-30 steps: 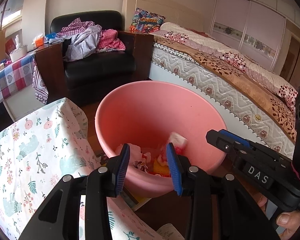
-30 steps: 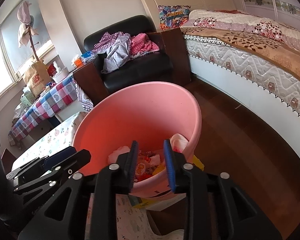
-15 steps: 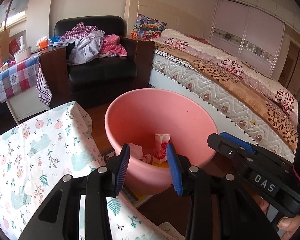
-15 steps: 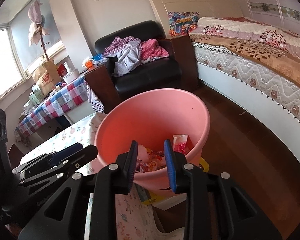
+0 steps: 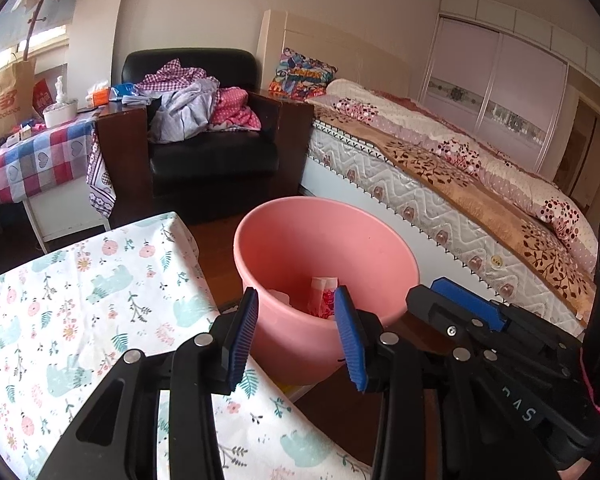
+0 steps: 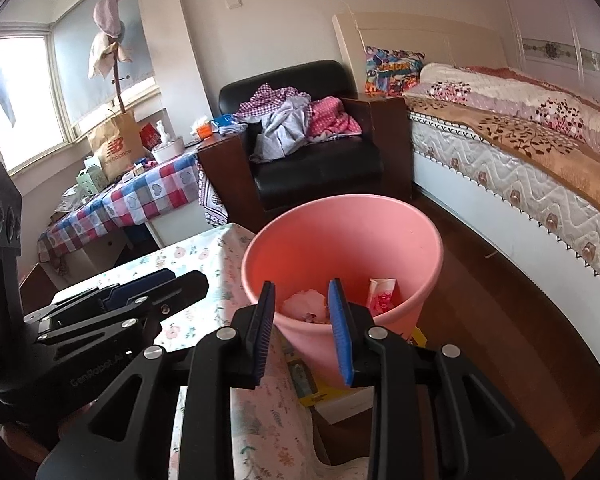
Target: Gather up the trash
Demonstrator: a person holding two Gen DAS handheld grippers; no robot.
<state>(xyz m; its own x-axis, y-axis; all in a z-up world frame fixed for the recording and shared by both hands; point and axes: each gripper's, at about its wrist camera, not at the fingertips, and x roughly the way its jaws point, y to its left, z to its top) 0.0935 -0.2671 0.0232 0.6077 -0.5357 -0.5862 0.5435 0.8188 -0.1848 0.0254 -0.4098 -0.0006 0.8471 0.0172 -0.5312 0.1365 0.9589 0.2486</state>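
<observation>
**Both claws empty over the pink bin**

Bedroom scene, pretty lived-in. Wooden floor point(image 6: 512, 312), a big bed point(image 5: 440, 168) with a brown floral blanket along the right side, and a black armchair point(image 5: 212, 152) against the back wall with a heap of clothes point(image 5: 196, 108) dumped on it. Off to the left sits a side table under a checked cloth point(image 6: 140, 196), with a paper bag point(image 6: 114, 148) and other small clutter on top.

Up close there's a table with a floral cloth point(image 5: 80, 300), and right beside its edge stands the pink bin point(image 5: 324, 280) on the floor. Inside the bin you can see trash: a pink-and-white wrapper point(image 6: 382, 294) leaning upright against the inner wall, plus some crumpled pale pieces point(image 6: 304, 304) next to it. Can't make out much more of what's down there. Something yellow point(image 6: 418, 336) pokes out from under the bin on the floor side.

Left gripper point(image 5: 296, 332) hangs above the table edge, pointing at the bin, blue pads point(image 5: 242, 336) spread apart with nothing between them. Right gripper point(image 6: 302, 328) is just beside it, also aimed at the bin, its pads point(image 6: 340, 336) apart and holding nothing either. Each one shows up at the side of the other's camera view.
</observation>
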